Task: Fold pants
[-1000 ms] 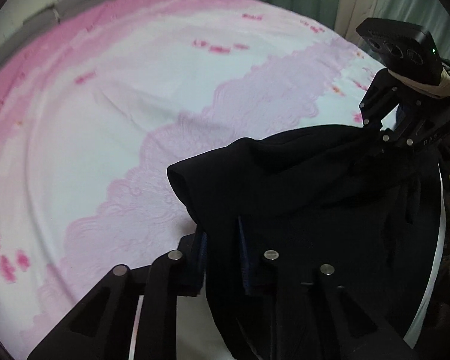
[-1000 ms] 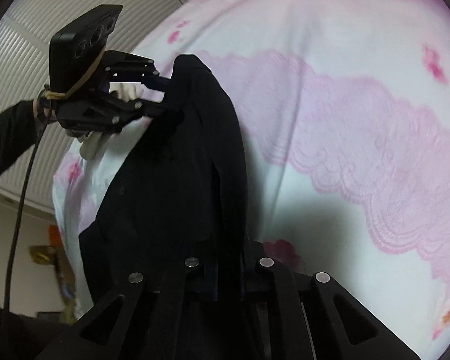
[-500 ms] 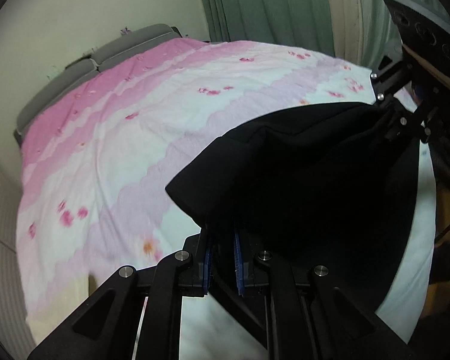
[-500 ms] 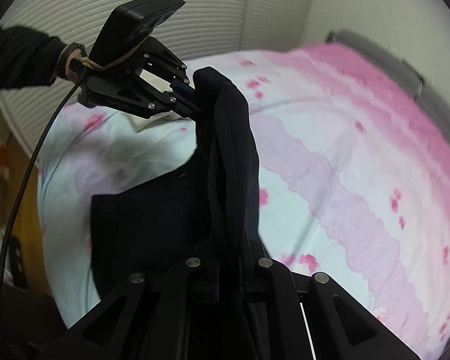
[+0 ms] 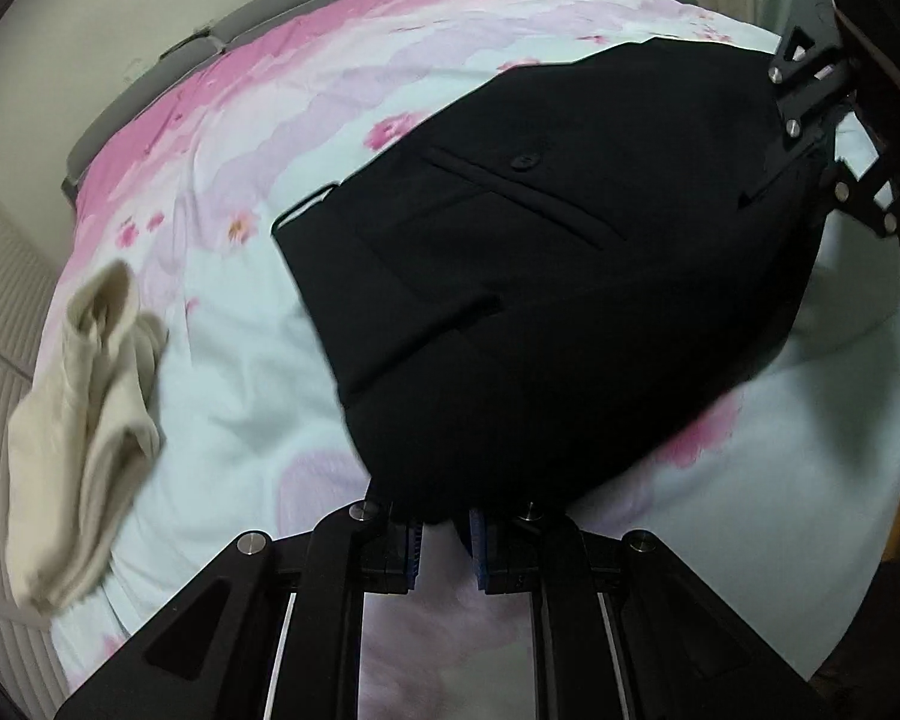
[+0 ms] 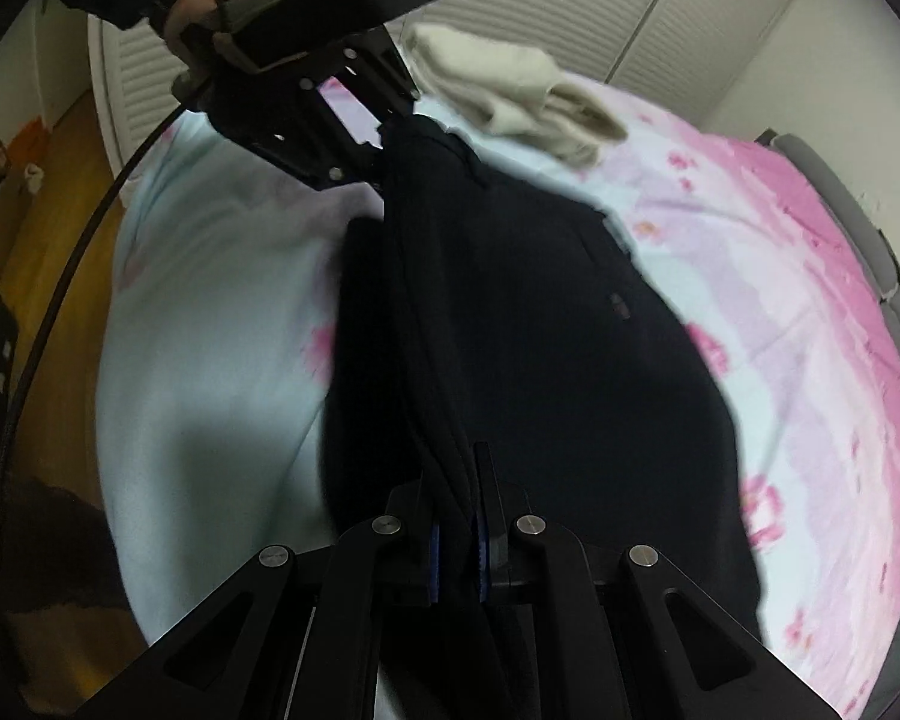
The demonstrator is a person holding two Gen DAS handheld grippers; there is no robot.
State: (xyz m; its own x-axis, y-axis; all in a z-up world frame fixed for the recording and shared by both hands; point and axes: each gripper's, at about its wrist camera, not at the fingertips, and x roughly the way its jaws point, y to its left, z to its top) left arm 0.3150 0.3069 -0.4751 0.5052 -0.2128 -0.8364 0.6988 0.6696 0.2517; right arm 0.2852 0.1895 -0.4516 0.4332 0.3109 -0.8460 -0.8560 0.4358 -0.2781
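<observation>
We cannot see where the black pants [image 5: 558,276] touch the bed [image 5: 240,372], because the cloth hides the sheet under it. The cream clothes [image 5: 84,420] look smeared and soft. The right gripper [image 5: 810,96] is cut off by the picture's edge. In the right wrist view, the pants' lower edge hides behind the black fingers [image 6: 402,546].

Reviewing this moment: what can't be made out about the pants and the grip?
- Pant legs: cut off below the left gripper in the left view; hidden behind the right gripper in the right view.
- Fold layers of the pants: the dark fabric hides them.
- Cream garment: blurred, type unclear.
</observation>
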